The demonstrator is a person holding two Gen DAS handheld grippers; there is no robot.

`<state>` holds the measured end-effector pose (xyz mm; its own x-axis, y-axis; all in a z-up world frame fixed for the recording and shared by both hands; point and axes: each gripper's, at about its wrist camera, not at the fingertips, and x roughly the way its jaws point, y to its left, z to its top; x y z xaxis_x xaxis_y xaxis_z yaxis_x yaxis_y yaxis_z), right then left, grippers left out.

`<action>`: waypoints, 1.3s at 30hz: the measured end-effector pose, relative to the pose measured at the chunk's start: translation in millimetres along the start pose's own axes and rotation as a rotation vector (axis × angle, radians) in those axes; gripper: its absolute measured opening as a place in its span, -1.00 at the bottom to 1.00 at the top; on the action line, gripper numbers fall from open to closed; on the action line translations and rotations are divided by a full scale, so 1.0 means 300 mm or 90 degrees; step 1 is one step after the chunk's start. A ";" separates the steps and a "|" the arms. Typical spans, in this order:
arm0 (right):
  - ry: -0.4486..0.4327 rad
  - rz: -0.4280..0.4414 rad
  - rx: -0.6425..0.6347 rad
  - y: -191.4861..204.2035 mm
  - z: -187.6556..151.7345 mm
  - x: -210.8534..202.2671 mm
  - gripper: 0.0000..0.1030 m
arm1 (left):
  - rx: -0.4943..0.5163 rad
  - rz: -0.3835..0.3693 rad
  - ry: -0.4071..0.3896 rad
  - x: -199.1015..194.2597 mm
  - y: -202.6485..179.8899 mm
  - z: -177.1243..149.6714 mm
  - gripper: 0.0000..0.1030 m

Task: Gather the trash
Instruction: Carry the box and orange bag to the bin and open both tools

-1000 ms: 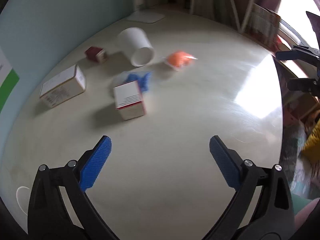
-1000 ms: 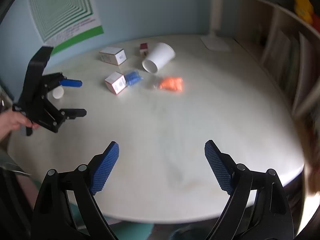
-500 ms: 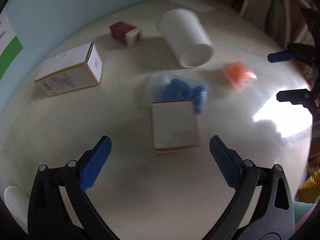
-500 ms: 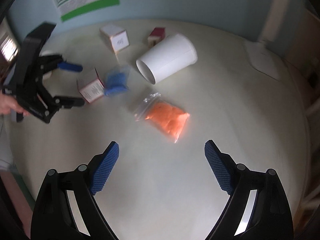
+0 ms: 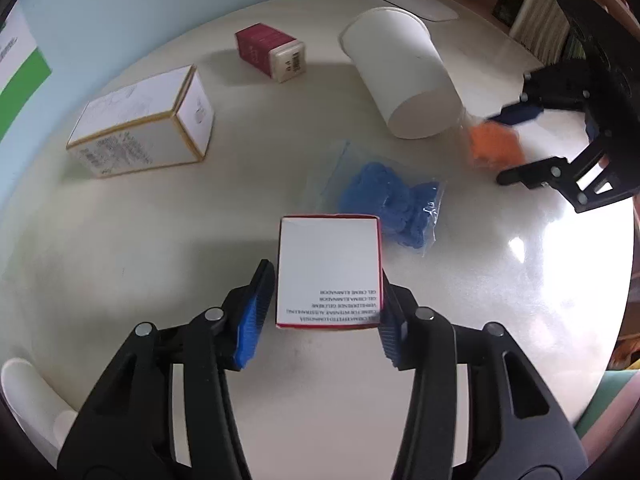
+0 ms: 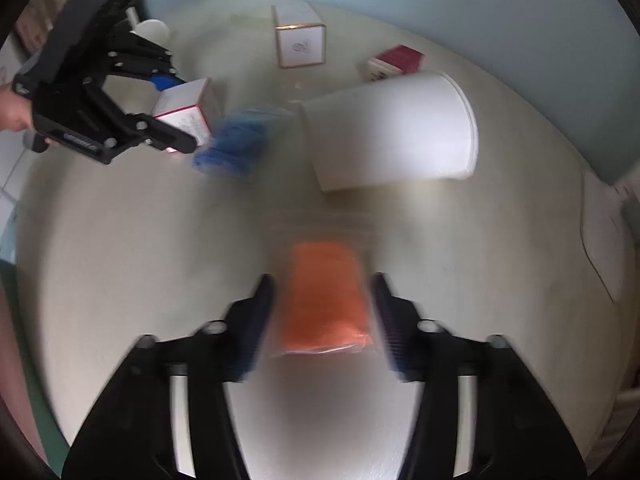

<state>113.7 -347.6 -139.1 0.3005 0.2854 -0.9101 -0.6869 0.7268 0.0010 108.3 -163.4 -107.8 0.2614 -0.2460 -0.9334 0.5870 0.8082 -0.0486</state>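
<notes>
So far nothing looks collected: every piece of trash lies on the round pale bench [image 5: 160, 264], and no bin shows in either view. The left gripper [image 5: 324, 312] has its jaws narrowed around the small white red-edged carton [image 5: 329, 270]; the right pad seems to touch, the left shows a sliver of gap, so the grasp is about to complete. The right gripper [image 6: 320, 320] brackets the orange-filled clear plastic bag [image 6: 322, 294] with its jaws close on both sides, though blur hides whether they press it. Untouched are the blue-filled clear bag [image 5: 386, 204] just beyond the carton, the tipped white paper cup [image 5: 400, 84] farther right, the long white gold-edged box [image 5: 140, 124] at far left, and the small maroon box [image 5: 270, 52]. By my reading, the collecting has barely begun.
</notes>
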 end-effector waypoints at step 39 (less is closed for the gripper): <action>-0.135 -0.191 0.615 0.718 -0.671 -0.533 -0.24 | 0.419 -0.259 -0.026 -0.293 -0.534 -0.232 -0.26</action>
<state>-215.3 -362.5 -76.7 0.5463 0.0461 -0.8363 0.2311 0.9514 0.2035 -62.1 -234.0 -42.9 -0.0527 -0.4851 -0.8728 0.9738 0.1687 -0.1526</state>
